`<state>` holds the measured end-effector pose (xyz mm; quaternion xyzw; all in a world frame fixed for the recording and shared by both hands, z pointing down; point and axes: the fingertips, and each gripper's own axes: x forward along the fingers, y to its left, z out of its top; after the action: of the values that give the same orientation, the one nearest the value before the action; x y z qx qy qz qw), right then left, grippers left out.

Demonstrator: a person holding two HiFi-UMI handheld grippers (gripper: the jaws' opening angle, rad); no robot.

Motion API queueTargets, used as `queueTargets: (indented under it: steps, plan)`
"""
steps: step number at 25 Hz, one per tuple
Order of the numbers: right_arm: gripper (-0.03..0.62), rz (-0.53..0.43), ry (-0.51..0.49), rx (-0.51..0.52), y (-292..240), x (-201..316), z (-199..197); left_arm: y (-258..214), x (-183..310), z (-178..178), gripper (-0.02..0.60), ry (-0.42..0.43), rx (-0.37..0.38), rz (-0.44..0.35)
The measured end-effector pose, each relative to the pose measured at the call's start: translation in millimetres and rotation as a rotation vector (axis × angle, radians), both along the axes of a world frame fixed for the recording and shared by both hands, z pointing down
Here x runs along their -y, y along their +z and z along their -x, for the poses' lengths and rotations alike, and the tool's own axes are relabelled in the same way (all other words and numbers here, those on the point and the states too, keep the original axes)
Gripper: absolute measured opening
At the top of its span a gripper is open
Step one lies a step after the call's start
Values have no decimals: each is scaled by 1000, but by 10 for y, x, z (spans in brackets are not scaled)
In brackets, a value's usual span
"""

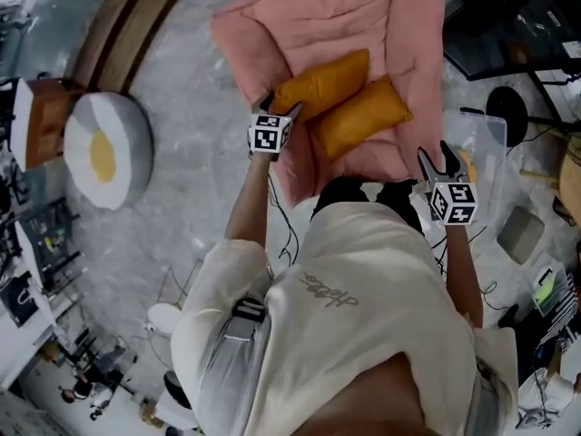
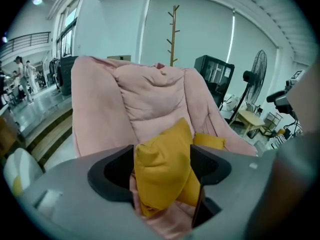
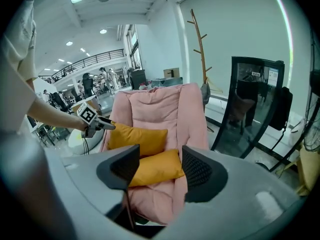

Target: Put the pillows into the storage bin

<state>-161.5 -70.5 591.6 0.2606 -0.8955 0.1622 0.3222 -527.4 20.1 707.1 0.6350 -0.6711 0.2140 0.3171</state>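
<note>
Both pillows lie on the pink chair (image 1: pixel 363 25) in the upper middle of the head view, side by side and touching: the upper pillow (image 1: pixel 325 82) lies slanted across the seat, with the lower pillow (image 1: pixel 361 116) just below and right of it. Neither is in the bin (image 1: pixel 486 148), a clear one on the floor right of the chair. My left gripper (image 1: pixel 280 107) is at the upper pillow's left end. In the left gripper view my fingers (image 2: pixel 117 171) stand fairly wide, and that pillow's yellow corner (image 2: pixel 162 169) fills the gap between them. I cannot tell whether the pads touch the cloth, but they are not squeezing it, and the pillow rests on the chair. The other pillow (image 2: pixel 207 140) peeps out behind it to the right. My right gripper (image 1: pixel 436 160) hangs at the right of the head view, off the chair's lower right corner and apart from both pillows. In the right gripper view its fingers (image 3: pixel 197 171) are wide with nothing in them. The lower pillow (image 3: pixel 155 166) shows through the gap but lies well beyond the tips, and the left gripper (image 3: pixel 111 126) is seen at the left edge of the upper pillow (image 3: pixel 137 136). A round white and yellow cushion (image 1: pixel 107 148) sits on the floor at the left of the head view, well apart from the chair.
</note>
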Motion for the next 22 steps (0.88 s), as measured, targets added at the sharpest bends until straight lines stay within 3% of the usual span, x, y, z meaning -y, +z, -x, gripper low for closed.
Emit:
queueTargets:
  steps: [5,11,18,22]
  plan:
    - [261,8,18,-18,12,58,-59,335,49,-4,396,15,-59,61]
    - [261,20,22,-49,47,55,-137,539,141,-29,433,55,-73,85]
    - [261,29,10,-84,128,53,-201,762,246,15,497,76,-20,130]
    - [261,28,13,-80,120,92,-175,888,291,-24,569,119,7,171]
